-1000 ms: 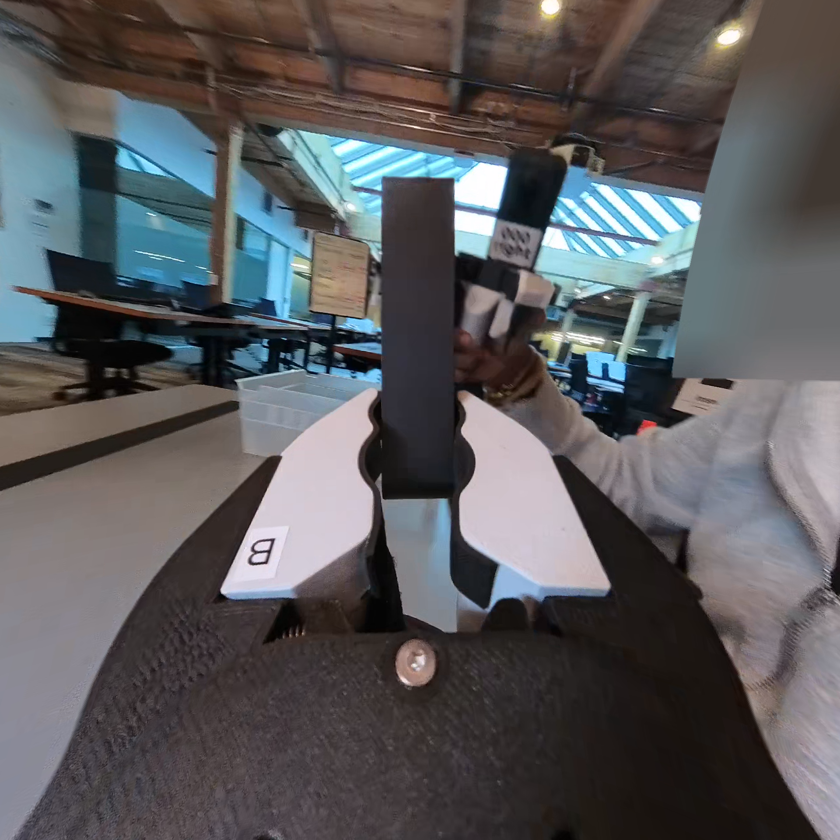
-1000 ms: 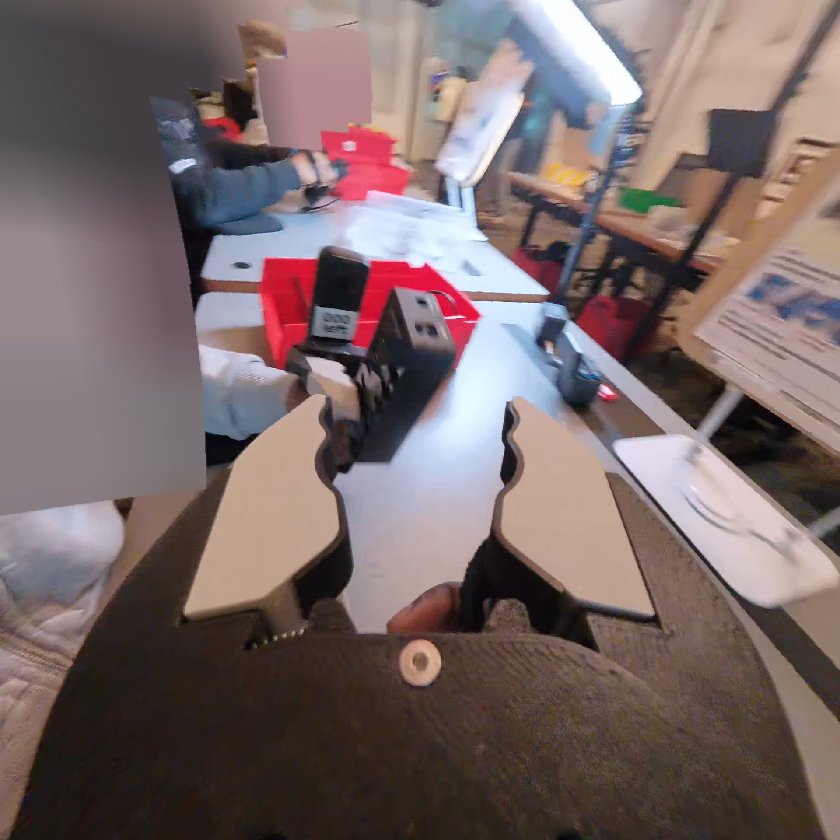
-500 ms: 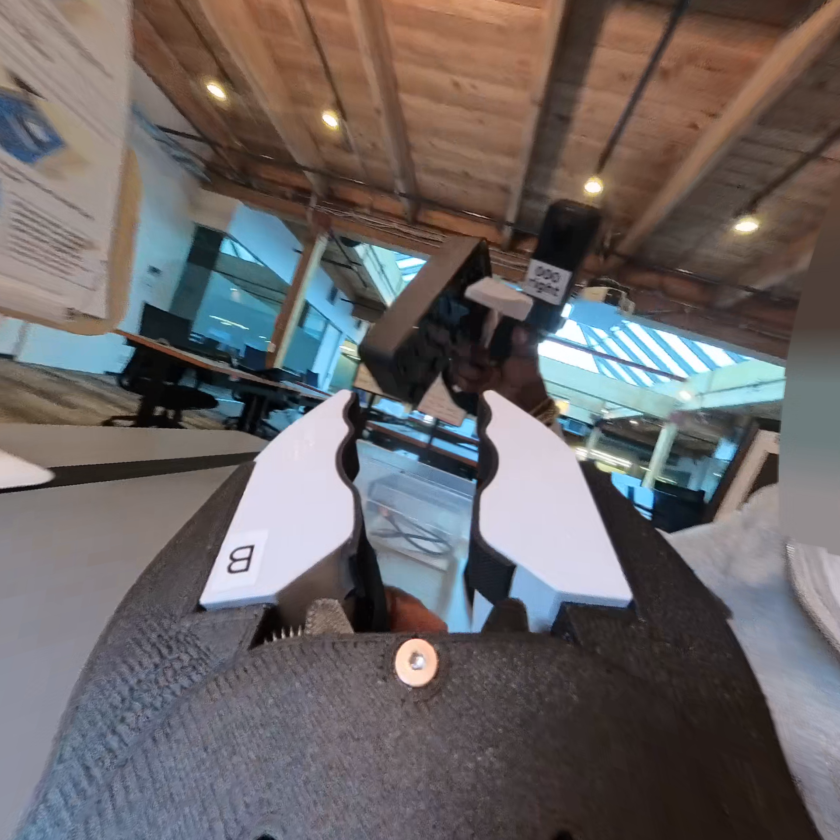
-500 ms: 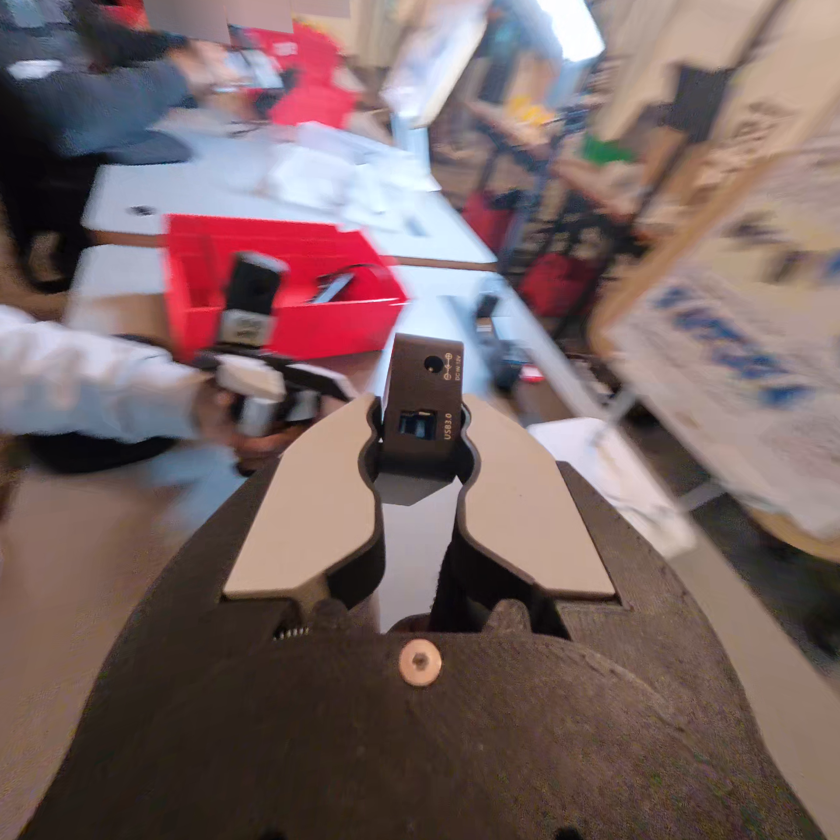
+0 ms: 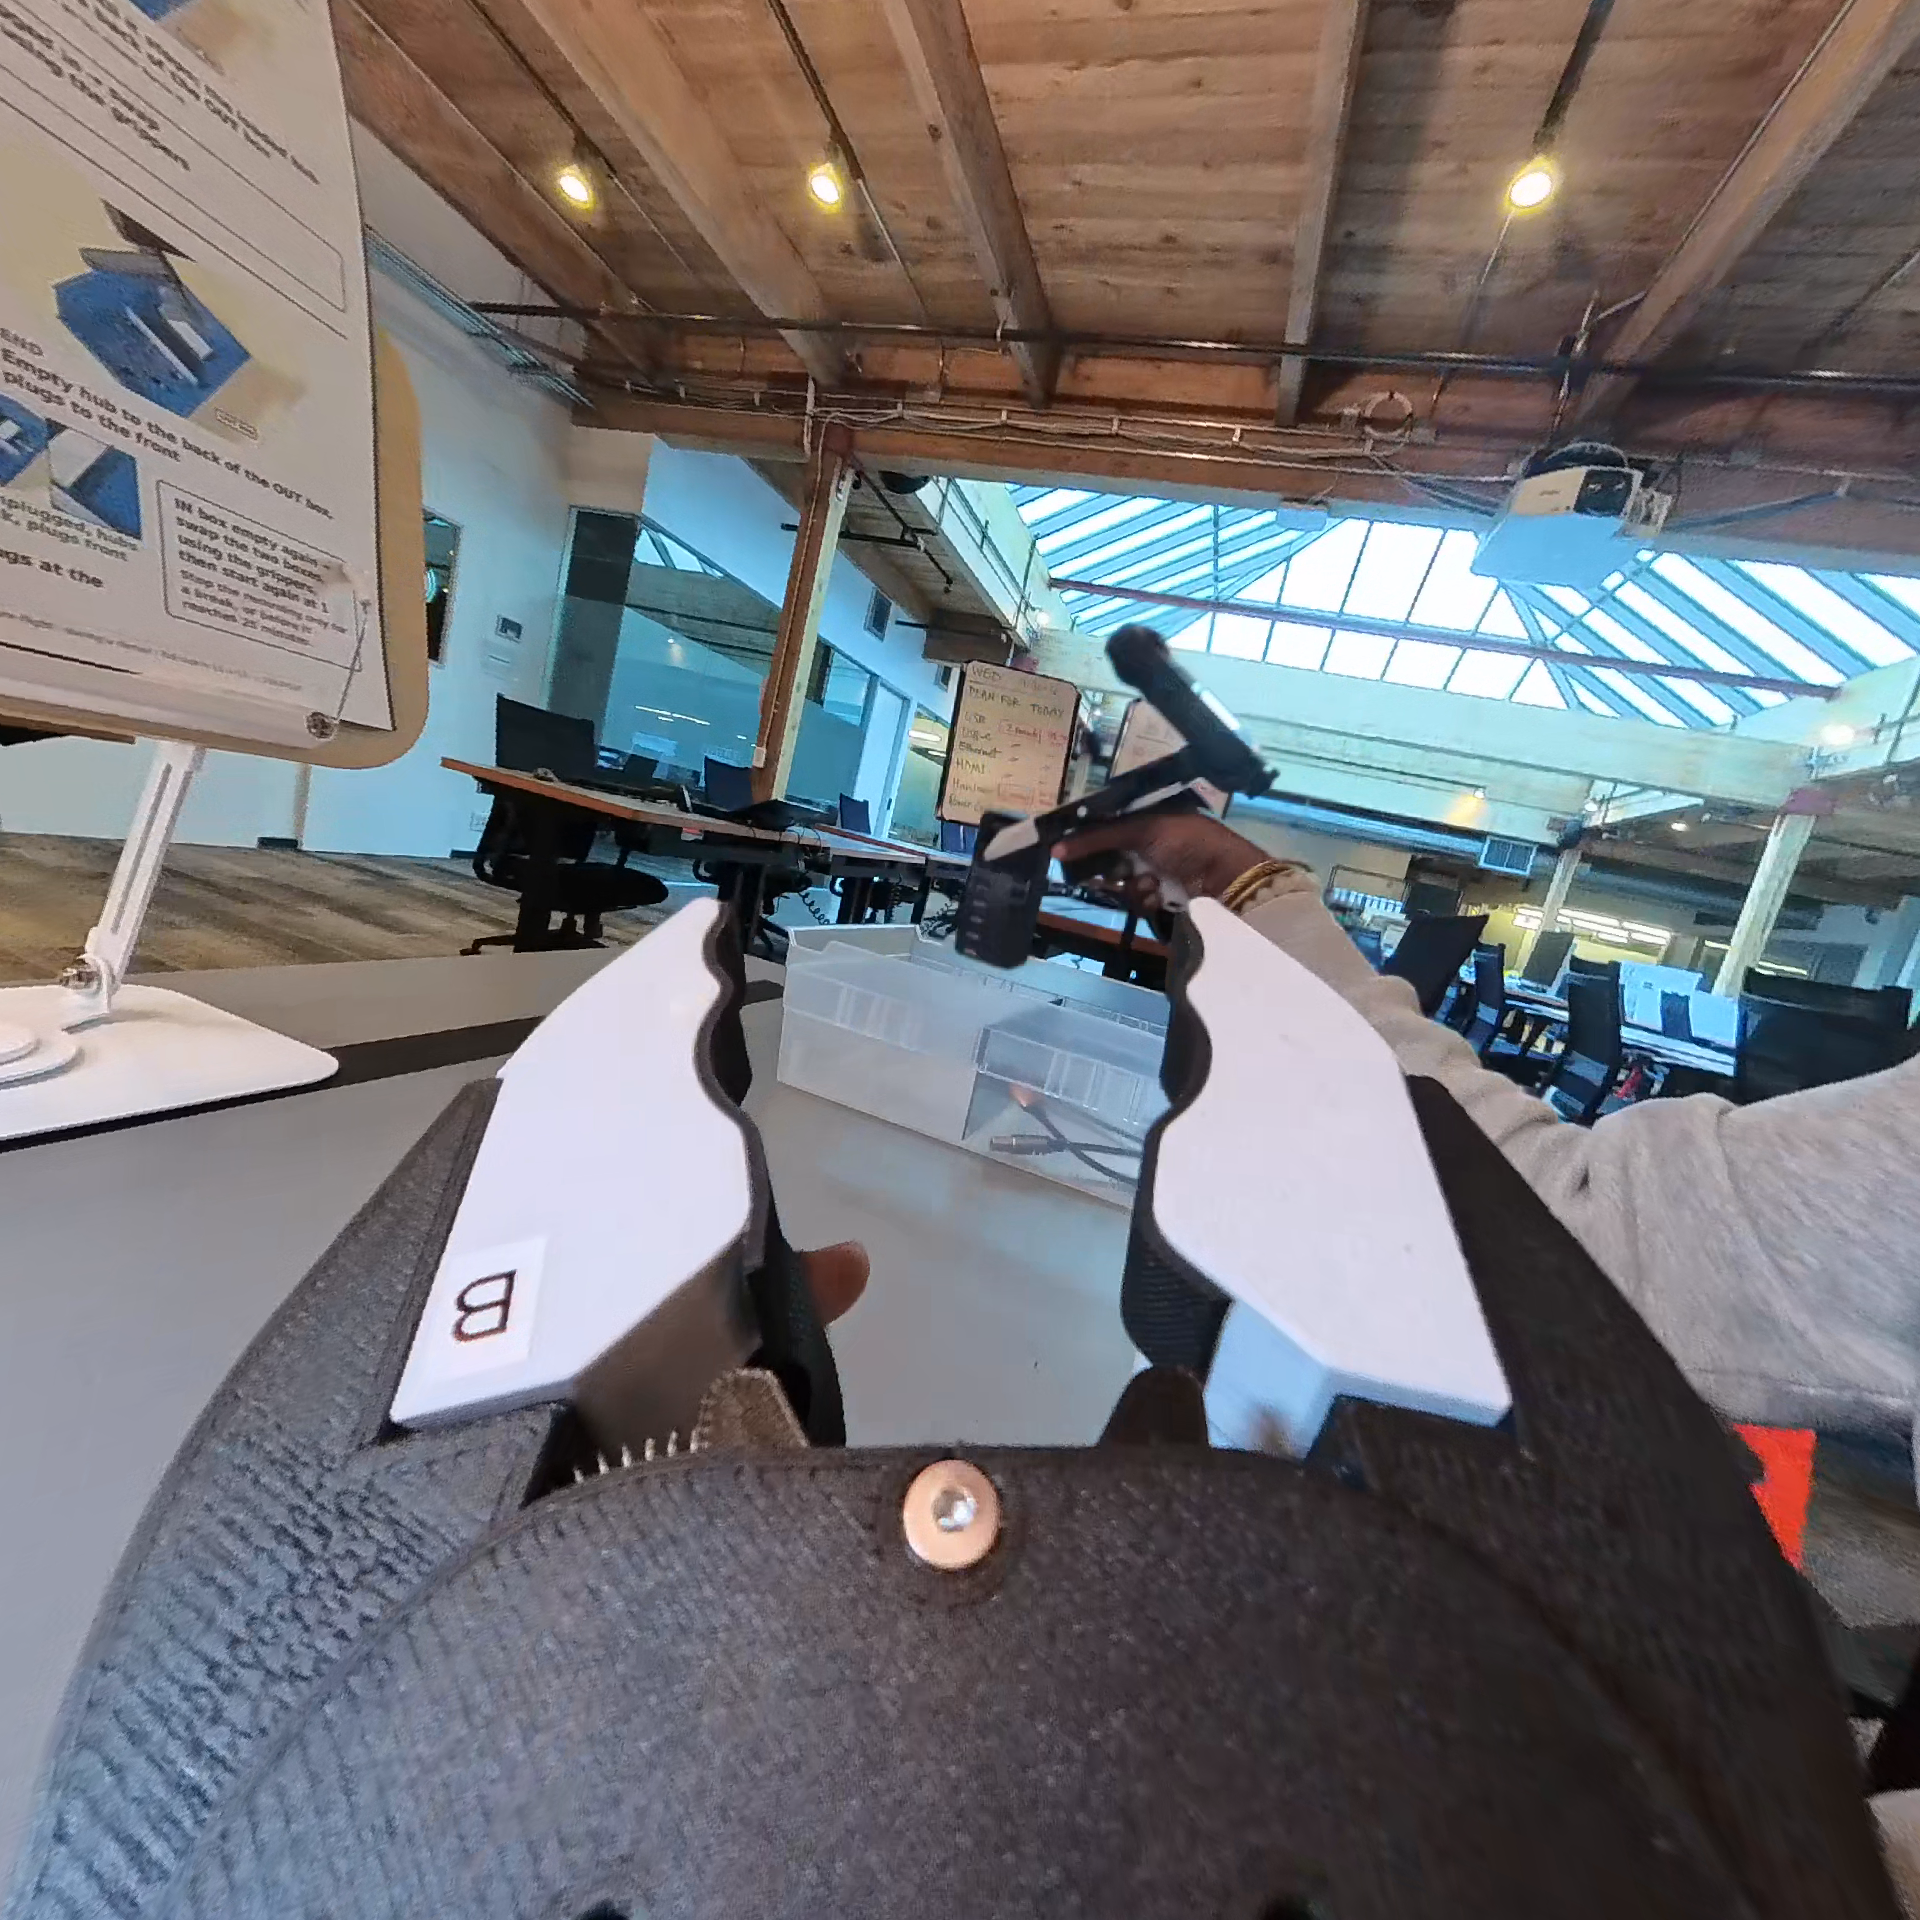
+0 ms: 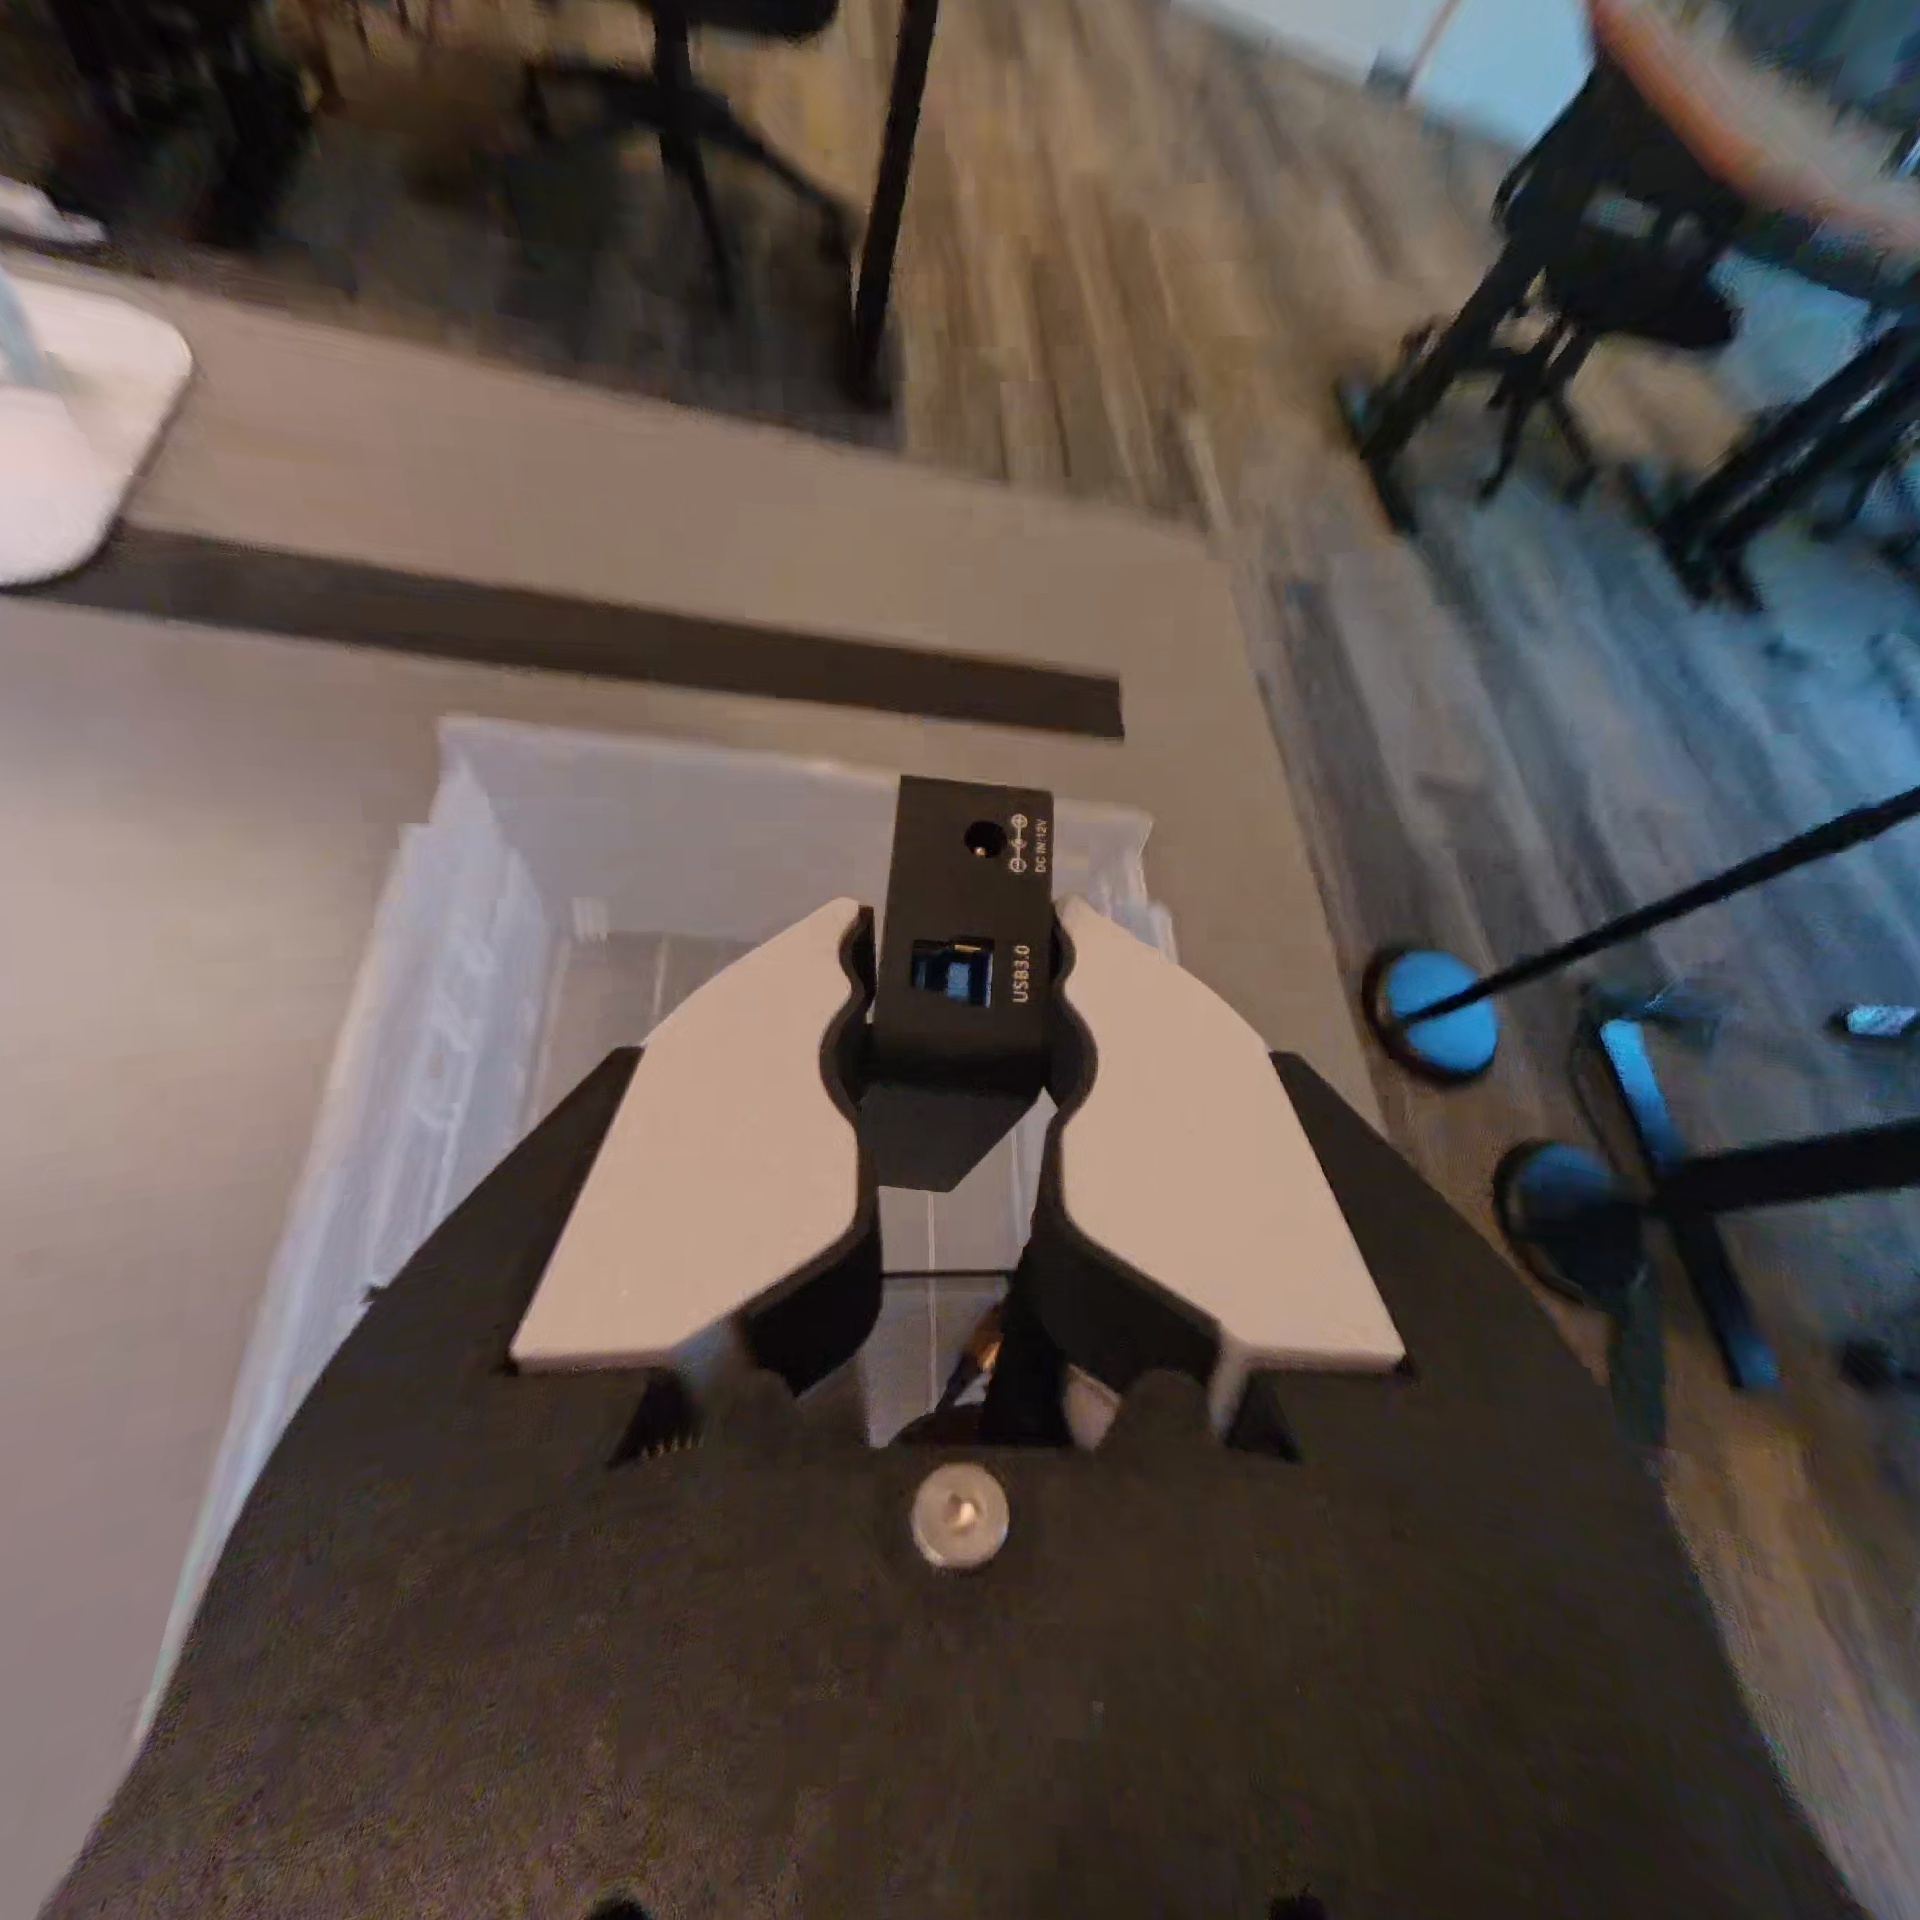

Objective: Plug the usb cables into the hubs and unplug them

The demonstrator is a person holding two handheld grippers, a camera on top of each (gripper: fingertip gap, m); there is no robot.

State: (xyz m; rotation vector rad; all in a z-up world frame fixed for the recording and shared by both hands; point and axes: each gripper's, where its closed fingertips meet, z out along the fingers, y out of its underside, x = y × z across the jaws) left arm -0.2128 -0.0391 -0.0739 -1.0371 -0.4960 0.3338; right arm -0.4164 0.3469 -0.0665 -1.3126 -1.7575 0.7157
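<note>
The right hand-held gripper (image 6: 961, 971) pinches the black hub (image 6: 961, 935) above the clear bin (image 6: 447, 997) near the table's (image 6: 187, 831) far edge, while the left hand-held gripper (image 5: 951, 997) stands spread, empty.

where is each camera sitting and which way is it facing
Left wrist view: sits on the left tongs, which are open, and looks level across the grey table at the clear bin and office beyond; a fingertip and a grey sleeve show.
Right wrist view: sits on the right tongs and looks down over the bin and floor; the tongs are shut on the black hub.
Shared: hub, bin, table; the left view also shows the right tongs.
</note>
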